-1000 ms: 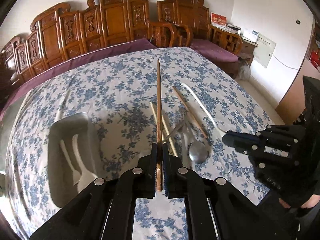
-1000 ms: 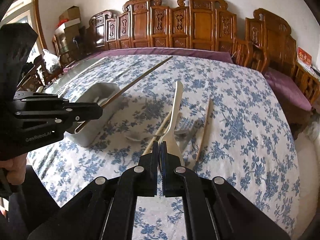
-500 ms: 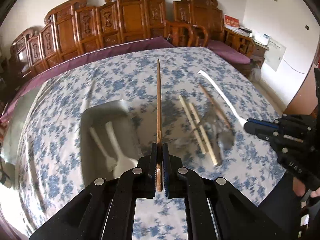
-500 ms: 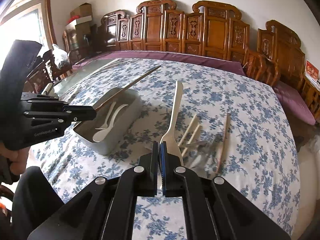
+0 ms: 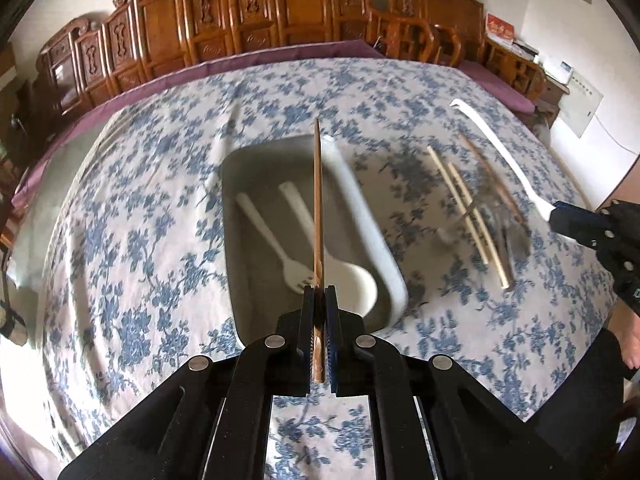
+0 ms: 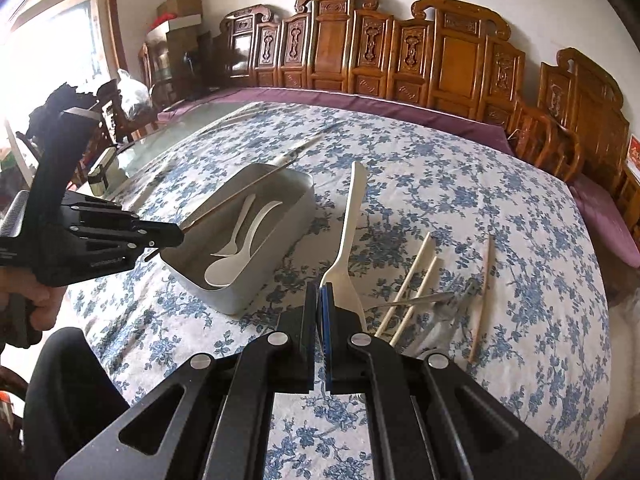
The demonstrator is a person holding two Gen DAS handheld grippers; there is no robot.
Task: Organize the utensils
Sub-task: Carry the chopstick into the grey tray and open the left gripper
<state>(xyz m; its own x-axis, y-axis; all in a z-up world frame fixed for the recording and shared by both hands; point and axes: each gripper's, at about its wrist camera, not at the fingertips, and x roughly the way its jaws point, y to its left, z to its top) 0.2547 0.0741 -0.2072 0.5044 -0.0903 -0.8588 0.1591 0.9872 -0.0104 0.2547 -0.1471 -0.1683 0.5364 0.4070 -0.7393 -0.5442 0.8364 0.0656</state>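
The left gripper (image 5: 319, 296) clamped 1 dark wooden chopstick (image 5: 318, 208) between its closed jaws, the stick pointing forward above a grey rectangular tray (image 5: 362, 216) that sat on a table (image 5: 132, 216) covered in a blue-flowered cloth. Inside the tray lay 1 white plastic fork (image 5: 272, 240) and 1 white plastic spoon (image 5: 340, 268), side by side with their heads toward the camera. The right gripper (image 6: 319, 292) held a second white plastic utensil (image 6: 349, 232) by its head, jaws pressed shut on it and the handle angled up over the cloth just right of the tray. Farther right on the cloth, 2 pale chopsticks (image 6: 412, 284) lay parallel, with 1 brown chopstick (image 6: 482, 296) apart from them. A metal spoon (image 6: 416, 301) lay across the pale pair. Carved wooden chairs (image 6: 400, 52) lined the wall behind the table.
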